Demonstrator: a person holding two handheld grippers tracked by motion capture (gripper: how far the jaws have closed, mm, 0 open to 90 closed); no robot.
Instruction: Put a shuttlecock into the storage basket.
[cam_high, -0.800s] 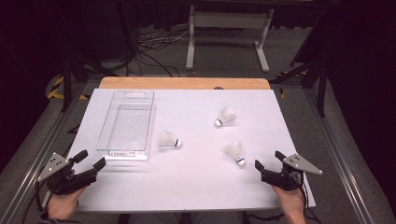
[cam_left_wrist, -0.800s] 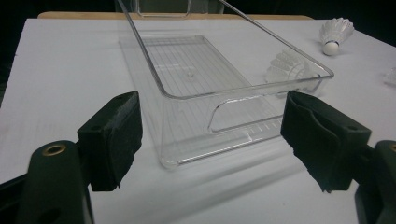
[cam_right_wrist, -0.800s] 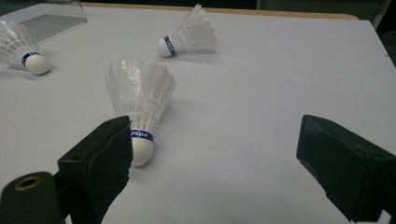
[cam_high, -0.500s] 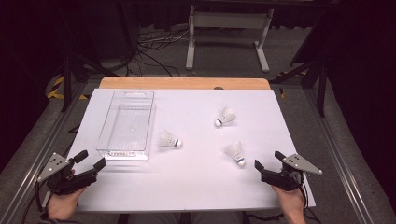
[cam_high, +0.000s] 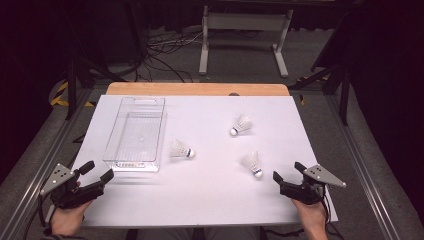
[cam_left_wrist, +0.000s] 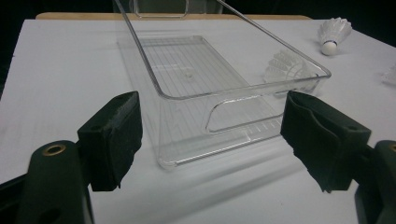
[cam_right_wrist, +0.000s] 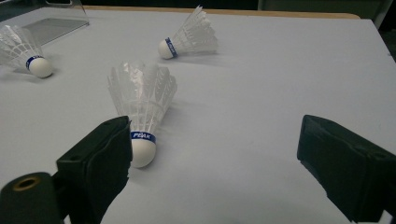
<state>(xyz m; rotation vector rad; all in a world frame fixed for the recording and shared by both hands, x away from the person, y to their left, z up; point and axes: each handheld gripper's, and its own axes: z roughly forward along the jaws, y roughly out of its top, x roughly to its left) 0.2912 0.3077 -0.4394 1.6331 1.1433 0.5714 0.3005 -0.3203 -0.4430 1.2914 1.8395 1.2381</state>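
Three white shuttlecocks lie on their sides on the white table: one (cam_high: 181, 149) just right of a clear plastic tray (cam_high: 135, 135), one (cam_high: 242, 125) farther back, one (cam_high: 251, 163) nearest the right hand. My left gripper (cam_high: 95, 172) rests open at the table's front left, its jaws pointing at the tray's near end (cam_left_wrist: 224, 112). My right gripper (cam_high: 288, 171) is open at the front right, with the nearest shuttlecock (cam_right_wrist: 142, 105) lying just ahead of its left jaw, cork toward me. The tray is empty.
The white table (cam_high: 210, 200) has a wooden strip along its far edge (cam_high: 197, 89). A metal frame and cables (cam_high: 165, 45) stand on the dark floor behind. Rails run along both sides of the table.
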